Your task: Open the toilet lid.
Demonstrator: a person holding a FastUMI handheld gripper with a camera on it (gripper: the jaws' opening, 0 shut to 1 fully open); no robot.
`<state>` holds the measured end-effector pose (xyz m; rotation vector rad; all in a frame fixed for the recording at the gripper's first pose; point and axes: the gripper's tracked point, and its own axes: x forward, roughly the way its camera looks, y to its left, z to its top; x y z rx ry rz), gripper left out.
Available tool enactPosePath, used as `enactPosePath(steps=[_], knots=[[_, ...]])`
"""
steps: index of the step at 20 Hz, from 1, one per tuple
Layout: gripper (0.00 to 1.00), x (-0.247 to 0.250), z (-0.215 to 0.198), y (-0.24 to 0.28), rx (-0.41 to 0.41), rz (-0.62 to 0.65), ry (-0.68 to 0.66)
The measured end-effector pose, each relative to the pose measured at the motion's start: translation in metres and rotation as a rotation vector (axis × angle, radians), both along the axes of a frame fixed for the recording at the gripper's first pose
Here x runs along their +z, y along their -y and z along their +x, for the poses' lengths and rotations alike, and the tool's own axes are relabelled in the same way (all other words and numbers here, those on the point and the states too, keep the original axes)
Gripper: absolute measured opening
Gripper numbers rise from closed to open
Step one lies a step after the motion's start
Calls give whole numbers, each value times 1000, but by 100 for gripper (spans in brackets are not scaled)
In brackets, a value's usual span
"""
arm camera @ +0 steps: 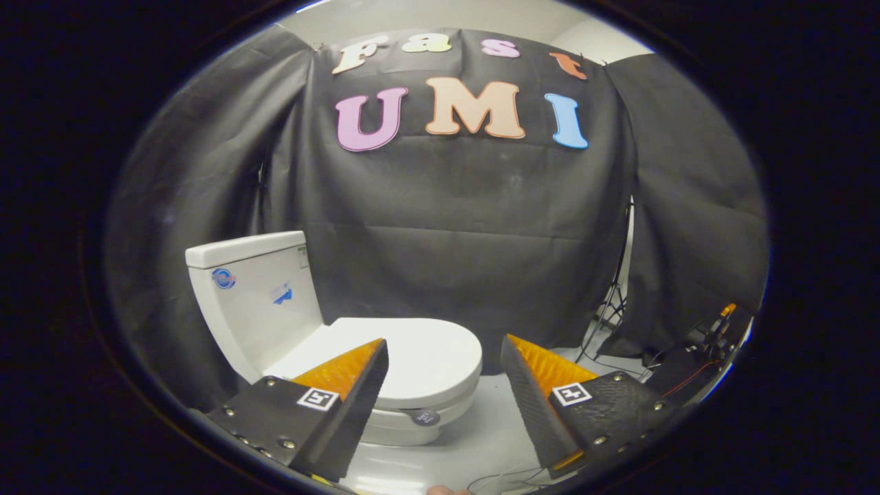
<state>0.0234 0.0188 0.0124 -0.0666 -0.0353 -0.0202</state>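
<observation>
Landmark: the toilet (330, 344), white, standing against the booth's black cloth wall, used as the reference for all places below
Tank: at the back of the toilet (251, 302), upright, lid on top
Toilet lid: down flat on the bowl (419, 361), closed, its rounded front edge facing away from the tank
Gripper: hovering above and in front of the toilet (443, 357), not touching it
Jaws: wide apart, nothing between the pads
Fingers: one finger (344, 375) overlaps the lid's tank-side part in view, the other sits clear of the toilet on the far side of the lid's front edge
Step in hand: approach, by the look of it; the lid is not yet touched
Next move calls for: likely bringing a fingertip down to the lid's front edge, hooking under the lip or pinching it, then swinging it up toward the tank
Floor: pale (481, 426), beside the toilet's base
Clutter: cables and a stand leg (608, 309), well apart from the toilet
</observation>
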Motion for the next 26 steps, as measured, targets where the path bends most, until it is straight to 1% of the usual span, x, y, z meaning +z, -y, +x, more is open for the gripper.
enactPosePath(steps=[5,10,14,19,21,24,26], knots=[[97,-1,4,-8,10,0,-3],[97,3,8,-8,6,34,4],[97,-3,14,-6,-1,8,-6],[97,-11,21,0,-4,13,-18],[97,-18,27,12,-26,11,-28],[97,-35,39,29,-50,50,-53],[97,-51,47,43,-76,65,-111]])
